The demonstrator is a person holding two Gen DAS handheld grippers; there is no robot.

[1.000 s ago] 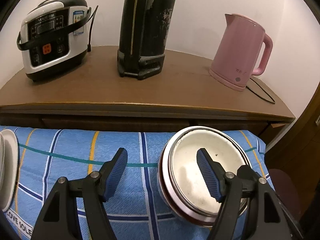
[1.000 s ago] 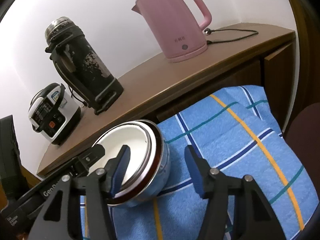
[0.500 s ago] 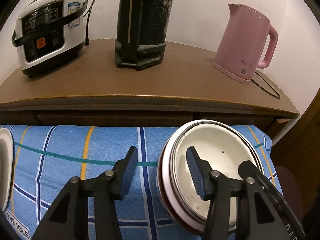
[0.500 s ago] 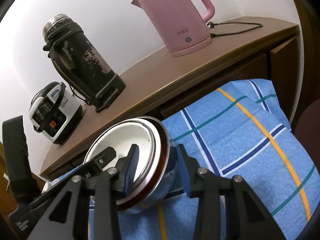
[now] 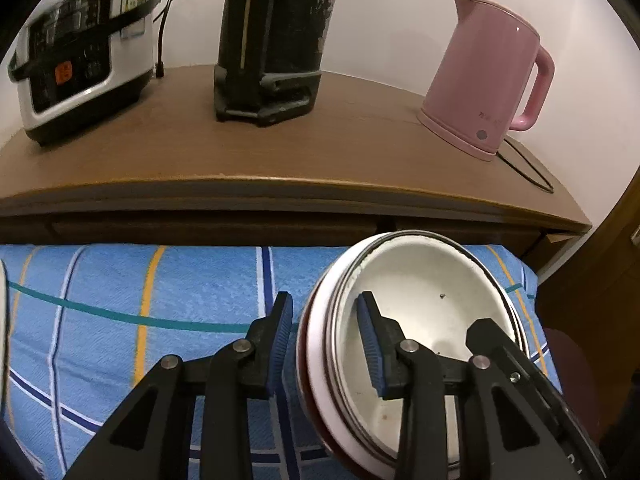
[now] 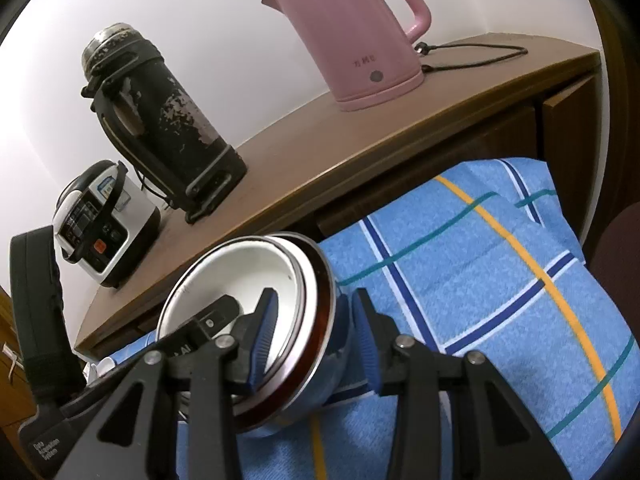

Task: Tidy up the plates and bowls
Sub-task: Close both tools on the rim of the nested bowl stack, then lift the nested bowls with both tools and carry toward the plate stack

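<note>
Left wrist view: we see the left gripper [image 5: 324,340] astride the near rim of the bowl stack [image 5: 420,304] on the blue cloth [image 5: 160,300], right gripper [image 6: 312,332] likewise; both part-open, not clamped. Uneven squeeze could split the nested bowls

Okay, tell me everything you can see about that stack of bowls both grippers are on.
The stack of bowls looks like nested round bowls: a white inner bowl with a few dark specks, metal-looking rims, and a dark red outer rim. It sits tilted on the blue checked cloth, below the wooden counter. The left gripper straddles its left rim, the right gripper its right rim, each with one blue pad inside; neither grip looks fully closed.
</note>
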